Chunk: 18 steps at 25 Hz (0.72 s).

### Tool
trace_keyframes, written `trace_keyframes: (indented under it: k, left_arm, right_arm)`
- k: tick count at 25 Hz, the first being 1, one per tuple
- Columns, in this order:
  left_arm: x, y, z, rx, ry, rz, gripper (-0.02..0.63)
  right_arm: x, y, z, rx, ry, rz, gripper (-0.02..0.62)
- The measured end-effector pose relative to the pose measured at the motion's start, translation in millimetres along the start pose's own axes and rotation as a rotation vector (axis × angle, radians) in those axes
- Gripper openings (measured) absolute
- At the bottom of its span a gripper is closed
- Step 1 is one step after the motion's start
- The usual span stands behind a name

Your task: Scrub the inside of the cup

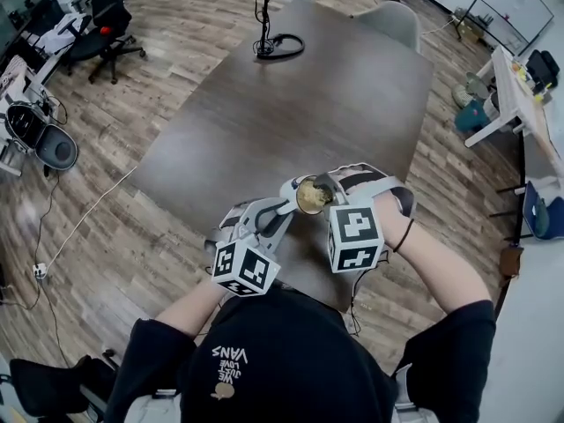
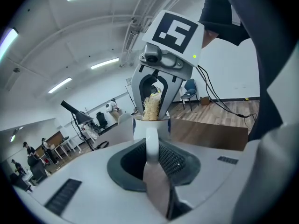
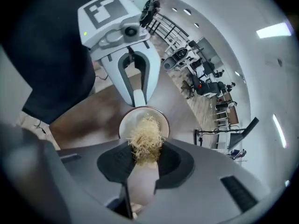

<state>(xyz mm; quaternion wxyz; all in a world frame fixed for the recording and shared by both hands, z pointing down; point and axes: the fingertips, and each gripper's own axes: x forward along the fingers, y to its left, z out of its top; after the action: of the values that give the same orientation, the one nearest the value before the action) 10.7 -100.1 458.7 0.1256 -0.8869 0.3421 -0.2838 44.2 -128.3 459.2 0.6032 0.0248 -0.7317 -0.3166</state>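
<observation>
A white cup hangs above the near edge of the table, mouth tilted up. My left gripper is shut on its handle, which sits pinched between the jaws of the left gripper. My right gripper comes in from the right, shut on a straw-coloured fibrous scrubber. In the right gripper view the scrubber sticks out of the right gripper into the cup's mouth. In the left gripper view the scrubber rises out of the cup.
The dark table stretches away ahead, with a black desk lamp at its far end and a grey chair behind. An office chair stands far left, a white desk at the right. A cable lies on the wood floor.
</observation>
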Motion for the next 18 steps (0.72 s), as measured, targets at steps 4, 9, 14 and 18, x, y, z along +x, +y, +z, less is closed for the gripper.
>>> trace_keyframes:
  k: [4, 9, 14, 18]
  left_arm:
    - [-1.3, -2.2, -0.7, 0.008, 0.0, -0.001, 0.067]
    - [-2.4, 0.1, 1.8, 0.006, -0.003, 0.009, 0.067]
    - [-3.7, -4.0, -0.8, 0.001, 0.002, -0.002, 0.066]
    - [-2.6, -5.2, -2.0, 0.004, 0.007, -0.008, 0.067]
  right_arm:
    - [-0.8, 4.1, 9.1, 0.511, -0.111, 0.196, 0.1]
    - [-10.6, -5.6, 8.8, 0.926, -0.274, 0.352, 0.1]
    - [-8.0, -1.1, 3.0, 0.328, -0.101, 0.117, 0.1]
    - [-1.5, 1.2, 2.2, 0.009, -0.001, 0.01, 0.1]
